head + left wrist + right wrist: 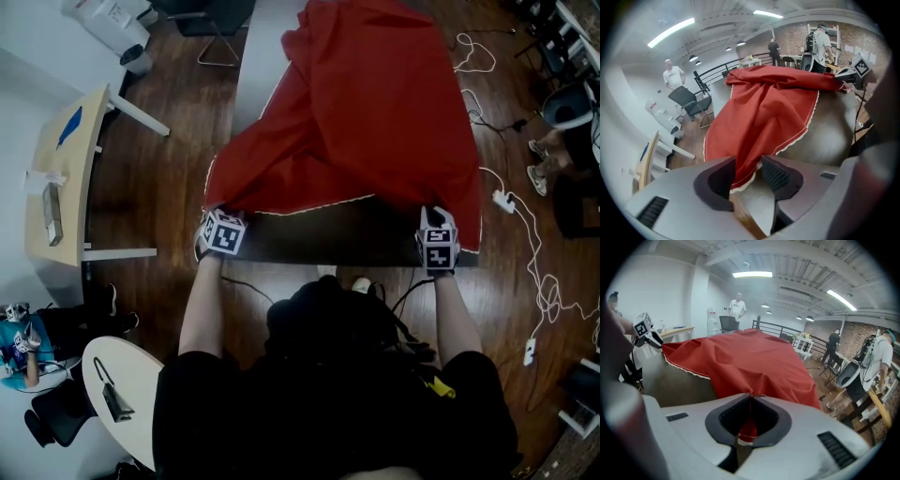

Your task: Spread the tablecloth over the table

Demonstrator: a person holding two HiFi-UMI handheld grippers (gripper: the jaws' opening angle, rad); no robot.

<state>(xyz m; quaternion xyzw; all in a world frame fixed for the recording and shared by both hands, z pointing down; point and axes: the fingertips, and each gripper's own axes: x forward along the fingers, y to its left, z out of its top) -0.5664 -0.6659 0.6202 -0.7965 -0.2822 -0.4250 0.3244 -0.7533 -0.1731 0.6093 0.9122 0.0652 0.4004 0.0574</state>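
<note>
A red tablecloth (366,122) with a white trimmed edge lies bunched over the far part of the dark table (356,234); the near strip of the tabletop is bare. My left gripper (214,212) is at the cloth's near left corner. In the left gripper view its jaws (749,171) stand apart, and the cloth's corner (745,173) hangs between them against one pad. My right gripper (436,217) is at the near right corner. There the jaws (750,420) are shut on a pinched fold of the tablecloth (745,362).
A light wooden side table (61,178) and a round white table (122,384) stand at the left. A chair (211,23) is at the far end. Cables and a power strip (503,200) lie on the floor at the right. People stand in the background.
</note>
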